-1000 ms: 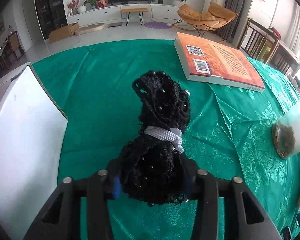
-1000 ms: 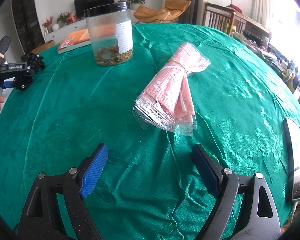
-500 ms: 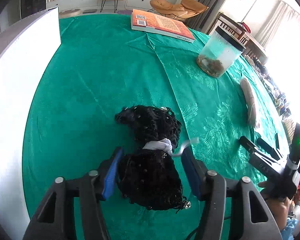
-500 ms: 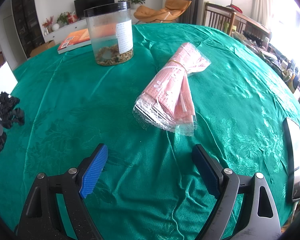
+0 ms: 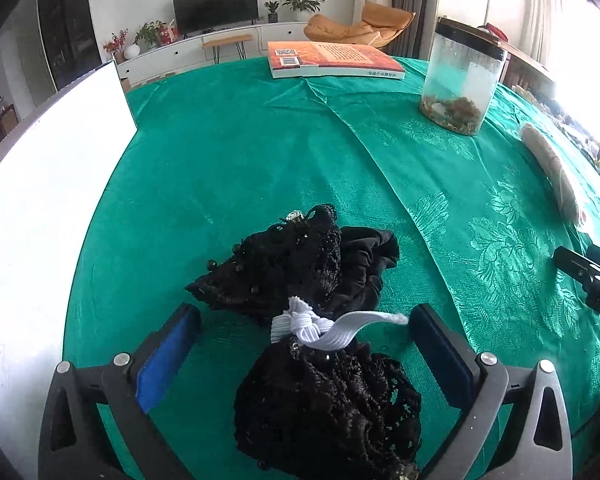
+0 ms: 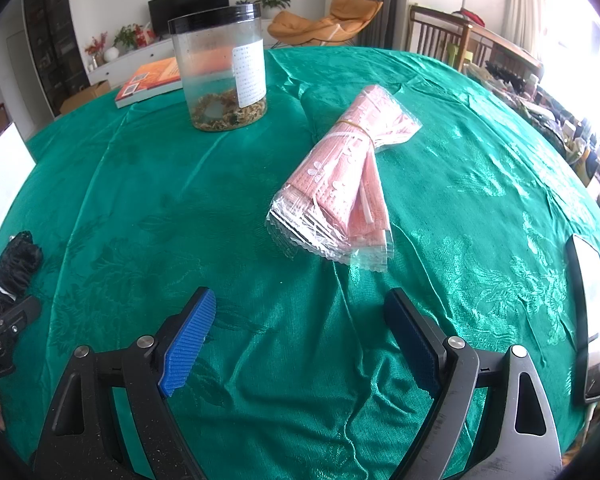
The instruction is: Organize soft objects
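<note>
A black lacy cloth bundle (image 5: pixel 312 320), tied around its middle with a white stretchy band (image 5: pixel 320 326), lies flat on the green shiny tablecloth (image 5: pixel 260 160). A pink roll of face masks in clear plastic (image 6: pixel 342 184) lies on the same cloth, well apart from the bundle.

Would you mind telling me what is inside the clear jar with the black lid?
The jar holds a shallow layer of brownish dried bits at the bottom; above them it looks empty. Its white label hides part of the inside.
</note>
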The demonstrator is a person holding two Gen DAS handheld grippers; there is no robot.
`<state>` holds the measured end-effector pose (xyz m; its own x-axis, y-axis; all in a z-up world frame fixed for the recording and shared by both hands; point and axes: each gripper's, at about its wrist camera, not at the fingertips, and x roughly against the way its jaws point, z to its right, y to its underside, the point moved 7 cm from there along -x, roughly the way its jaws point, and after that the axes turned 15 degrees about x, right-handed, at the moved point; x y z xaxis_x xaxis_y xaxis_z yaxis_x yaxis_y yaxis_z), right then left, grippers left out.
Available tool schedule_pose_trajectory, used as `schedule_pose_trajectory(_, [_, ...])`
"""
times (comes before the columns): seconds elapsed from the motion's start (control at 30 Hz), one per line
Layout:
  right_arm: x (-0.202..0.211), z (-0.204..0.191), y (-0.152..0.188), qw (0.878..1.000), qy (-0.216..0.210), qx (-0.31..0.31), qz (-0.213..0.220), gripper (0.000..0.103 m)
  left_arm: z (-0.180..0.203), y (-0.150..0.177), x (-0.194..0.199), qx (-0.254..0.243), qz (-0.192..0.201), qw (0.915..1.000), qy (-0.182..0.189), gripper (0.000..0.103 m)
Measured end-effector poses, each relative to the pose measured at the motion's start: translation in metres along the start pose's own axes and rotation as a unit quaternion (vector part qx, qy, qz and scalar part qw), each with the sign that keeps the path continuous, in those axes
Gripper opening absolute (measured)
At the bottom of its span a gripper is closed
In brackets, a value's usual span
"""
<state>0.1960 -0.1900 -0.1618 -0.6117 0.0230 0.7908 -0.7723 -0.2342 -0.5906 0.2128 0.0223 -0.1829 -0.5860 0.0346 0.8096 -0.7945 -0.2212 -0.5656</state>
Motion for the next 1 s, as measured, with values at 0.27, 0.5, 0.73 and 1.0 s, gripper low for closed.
schedule_pose_trajectory(0.27, [0.0002, 0.0, 0.0, 1.0, 0.0, 0.0, 0.0, 0.089, 0.0007, 0.0003, 0.002, 0.001, 0.0, 1.0, 0.001, 0.103])
schedule_pose_trajectory(0.5, [0.0004, 0.0001, 0.0, 1.0, 0.0, 0.0, 0.0, 0.089, 0.0011, 0.0006, 0.002, 0.001, 0.0, 1.0, 0.001, 0.103])
schedule_pose_trajectory(0.73, [0.0005, 0.0001, 0.0, 1.0, 0.0, 0.0, 0.0, 0.089, 0.0012, 0.0004, 0.0017, 0.001, 0.0, 1.0, 0.001, 0.103])
schedule_pose_trajectory(1.0, [0.0006, 0.0002, 0.0001, 1.0, 0.0, 0.0, 0.0, 0.089, 0.0011, 0.0005, 0.0021, 0.001, 0.0, 1.0, 0.002, 0.103])
